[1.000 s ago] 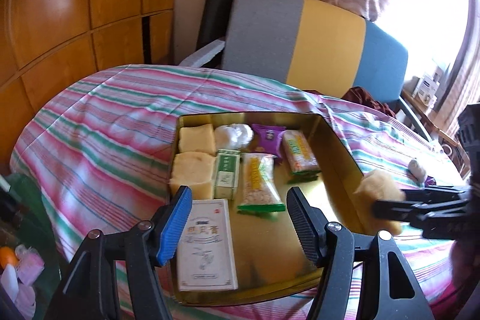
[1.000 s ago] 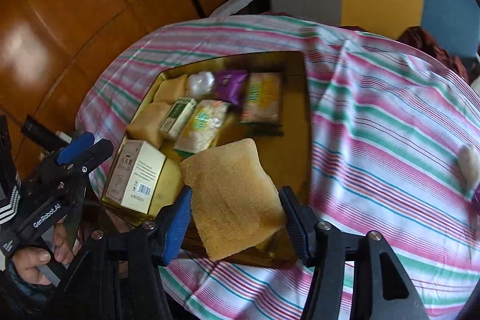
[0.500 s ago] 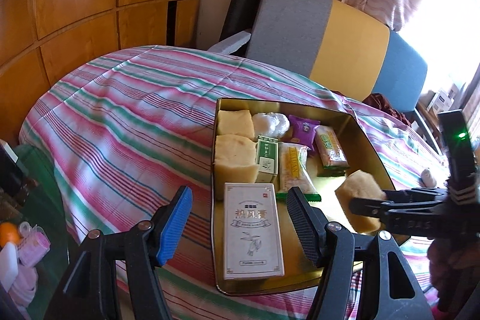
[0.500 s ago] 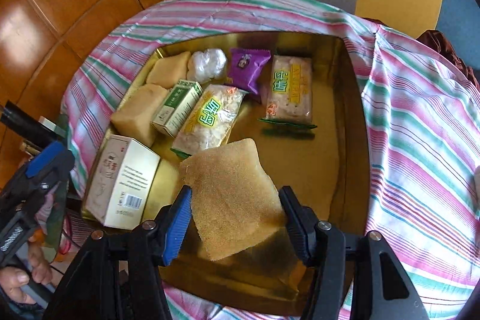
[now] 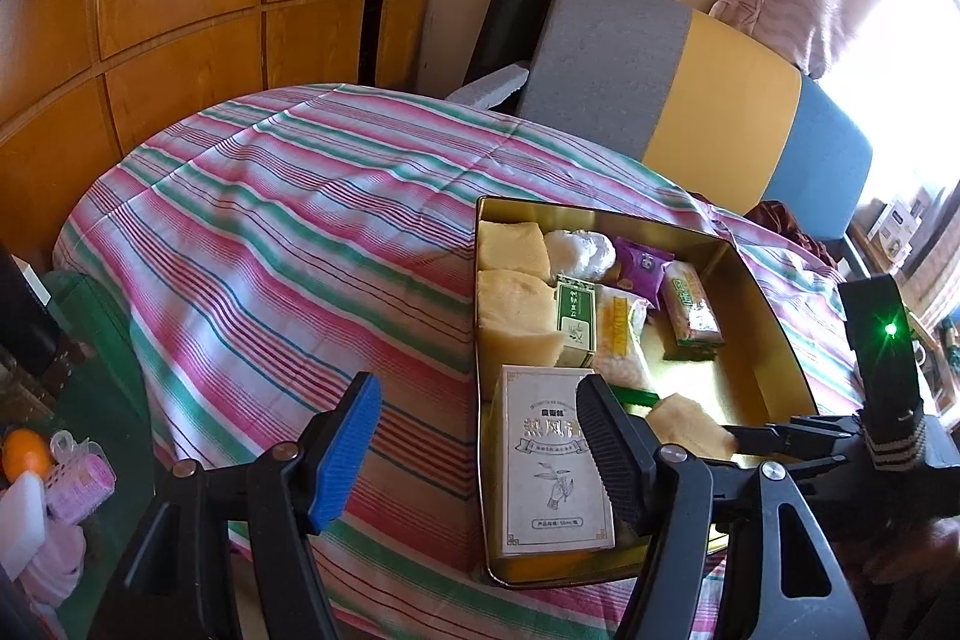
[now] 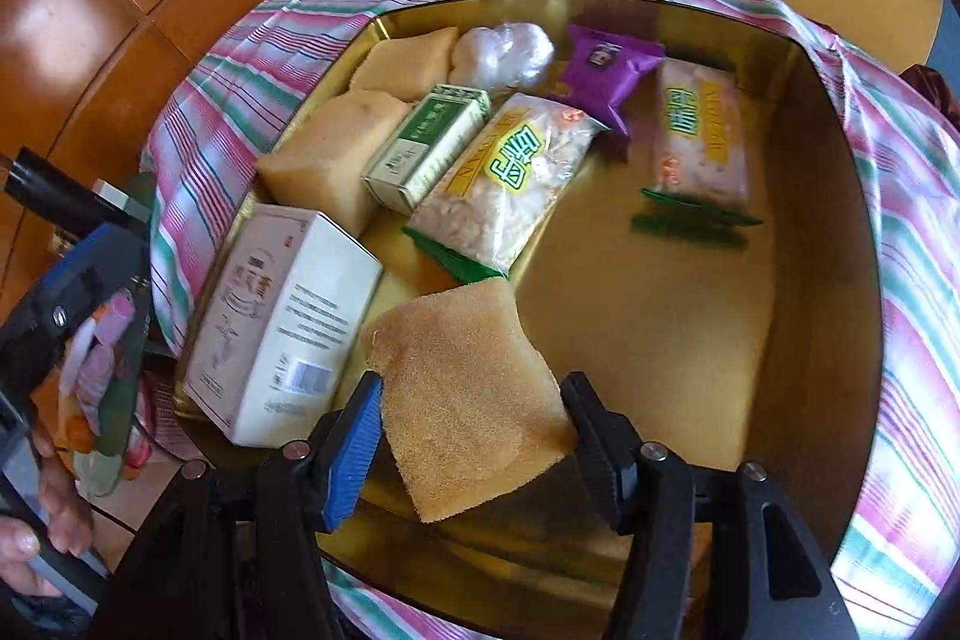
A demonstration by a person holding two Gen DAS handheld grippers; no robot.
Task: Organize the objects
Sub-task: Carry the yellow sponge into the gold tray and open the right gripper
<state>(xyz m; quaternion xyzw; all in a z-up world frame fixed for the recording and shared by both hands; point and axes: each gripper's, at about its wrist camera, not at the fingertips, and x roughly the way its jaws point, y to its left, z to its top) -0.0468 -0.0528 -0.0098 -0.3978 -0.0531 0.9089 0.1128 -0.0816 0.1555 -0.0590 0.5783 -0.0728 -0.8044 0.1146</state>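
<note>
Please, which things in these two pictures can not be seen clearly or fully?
- Gold tin: near rim cut off behind the right gripper, right wrist view.
- White box: one edge hidden by a finger of the left gripper, left wrist view.
- Small print on the white box: too small, both views.

The right gripper (image 6: 471, 433) tilts steeply downward, its blue and black pads pressed against the two sides of a tan sponge (image 6: 462, 394), though the jaws have just eased slightly wider. The left gripper (image 5: 480, 448) angles down more gently at the near left, jaws apart with nothing clamped between them, having just widened a little.
</note>
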